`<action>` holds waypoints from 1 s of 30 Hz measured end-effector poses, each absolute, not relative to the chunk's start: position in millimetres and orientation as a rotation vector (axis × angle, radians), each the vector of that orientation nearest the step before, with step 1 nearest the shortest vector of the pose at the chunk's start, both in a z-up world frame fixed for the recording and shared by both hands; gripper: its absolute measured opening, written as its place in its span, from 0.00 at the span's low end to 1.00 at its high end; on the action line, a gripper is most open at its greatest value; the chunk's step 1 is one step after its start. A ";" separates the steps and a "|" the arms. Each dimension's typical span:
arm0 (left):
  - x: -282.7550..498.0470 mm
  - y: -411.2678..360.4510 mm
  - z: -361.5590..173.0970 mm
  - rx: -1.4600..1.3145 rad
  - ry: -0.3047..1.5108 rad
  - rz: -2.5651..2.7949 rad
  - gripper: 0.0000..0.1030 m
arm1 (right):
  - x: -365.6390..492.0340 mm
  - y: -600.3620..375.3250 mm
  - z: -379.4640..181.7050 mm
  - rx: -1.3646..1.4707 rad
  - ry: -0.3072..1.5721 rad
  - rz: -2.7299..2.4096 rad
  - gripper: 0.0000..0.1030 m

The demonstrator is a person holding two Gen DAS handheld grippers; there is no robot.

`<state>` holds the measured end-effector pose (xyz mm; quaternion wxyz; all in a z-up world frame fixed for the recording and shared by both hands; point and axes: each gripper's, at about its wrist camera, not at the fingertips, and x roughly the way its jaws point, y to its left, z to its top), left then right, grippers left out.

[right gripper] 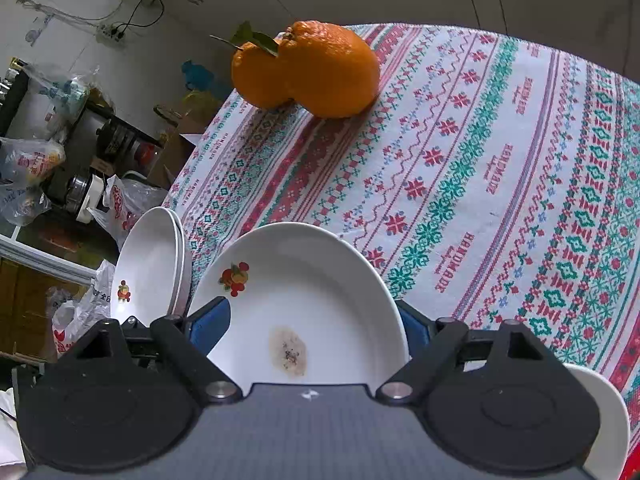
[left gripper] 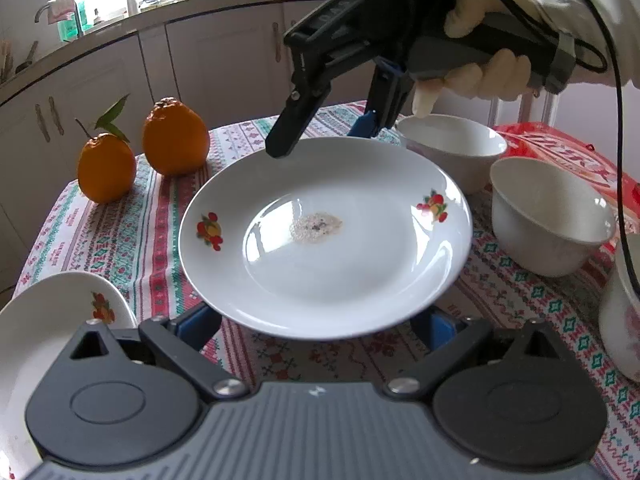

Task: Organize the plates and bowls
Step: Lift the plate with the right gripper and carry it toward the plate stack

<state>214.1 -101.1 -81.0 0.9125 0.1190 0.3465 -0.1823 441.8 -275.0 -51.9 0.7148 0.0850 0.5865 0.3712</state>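
Left gripper [left gripper: 316,322] sits at the near rim of the dirty fruit-print plate [left gripper: 324,236], jaws wide apart either side; can't tell if the pads actually touch it. Right gripper [left gripper: 320,136] hovers over the far rim, jaws apart and gripping nothing. Stacked plates [left gripper: 60,320] at near left, two white bowls [left gripper: 452,148] right, two oranges [left gripper: 176,140] further back on the patterned tablecloth [left gripper: 120,236].
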 end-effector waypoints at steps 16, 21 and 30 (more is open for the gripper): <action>194.8 -69.7 -46.6 0.214 0.678 -0.331 0.97 | 428.9 -235.2 -16.1 0.147 1.243 0.879 0.88; 185.5 -50.5 -39.4 0.209 0.672 -0.298 0.97 | 424.2 -207.2 -9.2 0.129 1.232 0.915 0.88; 168.0 -5.5 -35.3 0.201 0.684 -0.221 0.97 | 417.3 -145.5 -7.6 0.098 1.234 0.991 0.88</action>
